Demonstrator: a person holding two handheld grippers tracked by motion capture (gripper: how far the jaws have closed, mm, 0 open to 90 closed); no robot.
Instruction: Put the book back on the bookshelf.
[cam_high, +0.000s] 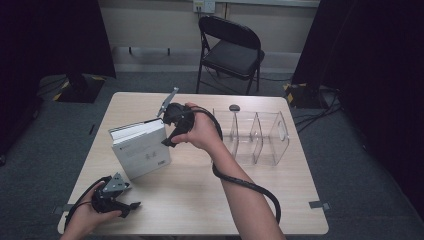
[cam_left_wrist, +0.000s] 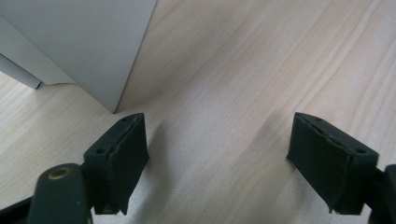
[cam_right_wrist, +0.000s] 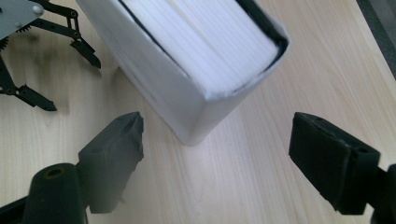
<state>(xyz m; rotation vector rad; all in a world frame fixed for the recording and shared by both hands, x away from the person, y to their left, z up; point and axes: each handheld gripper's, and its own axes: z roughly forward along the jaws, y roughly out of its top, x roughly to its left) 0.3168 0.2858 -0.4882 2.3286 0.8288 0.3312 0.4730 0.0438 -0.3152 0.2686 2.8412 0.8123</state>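
1. The wooden table (cam_high: 200, 200) spreads out under my arms, pale and grained, with a black folding chair (cam_high: 231, 47) standing on the floor beyond its far edge.
2. The clear plastic organizer (cam_high: 260, 137) sits on the right half of the table, its upright dividers making open compartments; a small dark object (cam_high: 234, 107) lies just behind it.
3. The white book (cam_high: 140, 148) stands upright on its edge left of centre, apart from the organizer, cover facing me, pages showing at the top.
4. My right gripper (cam_high: 169, 131) hangs at the book's upper right corner. In the right gripper view my jaws are spread wide, the book's corner (cam_right_wrist: 201, 126) lying beyond and between them, neither pad touching it.
5. My left gripper (cam_high: 131, 209) rests low near the table's front-left corner, apart from the book. In the left gripper view its jaws stand wide apart over bare wood, gripping nothing, the book's lower corner (cam_left_wrist: 109, 100) just ahead.
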